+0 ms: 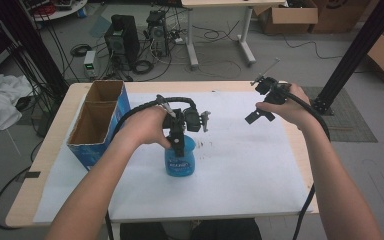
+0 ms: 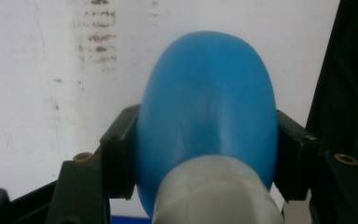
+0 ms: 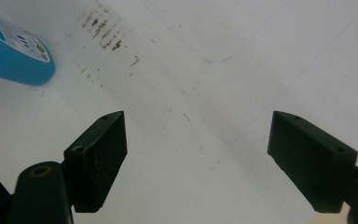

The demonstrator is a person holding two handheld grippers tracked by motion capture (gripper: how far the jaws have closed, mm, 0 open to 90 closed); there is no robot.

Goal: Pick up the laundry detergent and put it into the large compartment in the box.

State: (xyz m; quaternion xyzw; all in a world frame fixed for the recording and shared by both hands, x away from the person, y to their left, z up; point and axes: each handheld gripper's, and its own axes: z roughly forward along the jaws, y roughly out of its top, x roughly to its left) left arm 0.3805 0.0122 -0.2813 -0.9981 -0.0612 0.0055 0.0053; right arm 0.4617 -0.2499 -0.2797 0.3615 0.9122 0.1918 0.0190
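Blue bottle (image 1: 181,161) stands upright on the white sheet (image 1: 240,165) covering the desk (image 1: 55,150), a little left of centre and toward the person's side. Label faces the person.

Left gripper (image 1: 179,145) comes down on the bottle from above, left hand (image 1: 147,127) wrapped around its body. In the left gripper view the fingers (image 2: 118,156) sit one on each side of the bottle's blue shoulder (image 2: 209,107), pads pressing against it, clamped tight. The bottle's pale grey neck (image 2: 216,191) lies between the fingers, nearest the camera. Cable arcs from the gripper back over the hand.

Right gripper (image 1: 257,116) hangs in the air above the right part of the sheet, well apart from the bottle, held by the right hand (image 1: 286,107). Its fingers (image 3: 98,154) stand wide apart with nothing between them; bare sheet below. The bottle's base and label edge (image 3: 14,51) show in the upper left corner of the right gripper view.

Brown smudges (image 3: 105,32) mark the sheet just beside the bottle.

Open cardboard box (image 1: 100,120), blue on the outside, two compartments, stands at the desk's left side, near the bottle but not touching it. What it holds cannot be made out.
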